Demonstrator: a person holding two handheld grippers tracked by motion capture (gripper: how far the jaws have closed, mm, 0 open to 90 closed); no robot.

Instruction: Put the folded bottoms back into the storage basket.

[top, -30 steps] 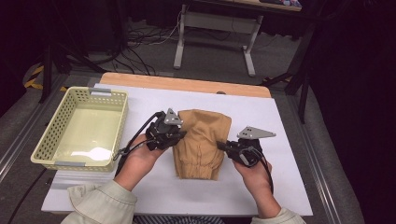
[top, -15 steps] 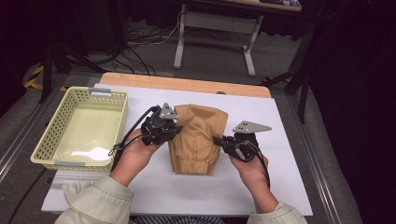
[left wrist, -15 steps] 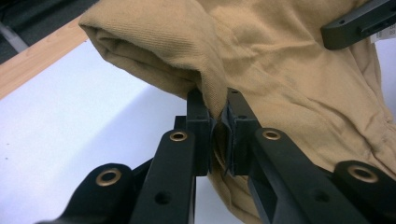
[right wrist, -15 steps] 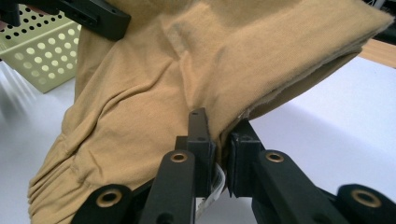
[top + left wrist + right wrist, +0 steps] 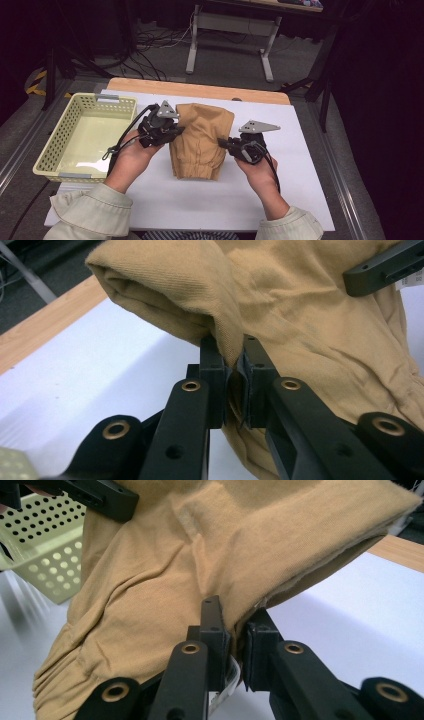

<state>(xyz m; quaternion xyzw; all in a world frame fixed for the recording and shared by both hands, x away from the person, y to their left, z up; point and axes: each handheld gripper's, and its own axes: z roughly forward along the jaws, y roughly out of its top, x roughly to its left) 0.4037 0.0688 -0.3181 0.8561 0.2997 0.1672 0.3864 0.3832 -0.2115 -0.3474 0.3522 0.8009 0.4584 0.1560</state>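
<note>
A folded tan garment [image 5: 202,137] lies on the white table top [image 5: 300,165], its gathered cuffs toward the near edge. My left gripper [image 5: 176,131] pinches its left edge, and in the left gripper view the jaws are shut on a fold of the tan garment [image 5: 300,325] at my left gripper [image 5: 234,371]. My right gripper [image 5: 223,143] pinches the right edge. In the right gripper view the tan garment [image 5: 200,550] hangs lifted from my right gripper [image 5: 235,630], with a white label tucked between the jaws.
A pale yellow perforated basket [image 5: 60,145] stands on the table at the left, also seen as the basket [image 5: 42,540] behind the cloth. A wooden strip [image 5: 200,90] runs along the far edge. Table legs and cables lie on the floor beyond.
Both hands have moved away from the near edge and slightly up, carrying the garment's sides with them. The cloth has shifted farther along the table; both grips stay as they were.
</note>
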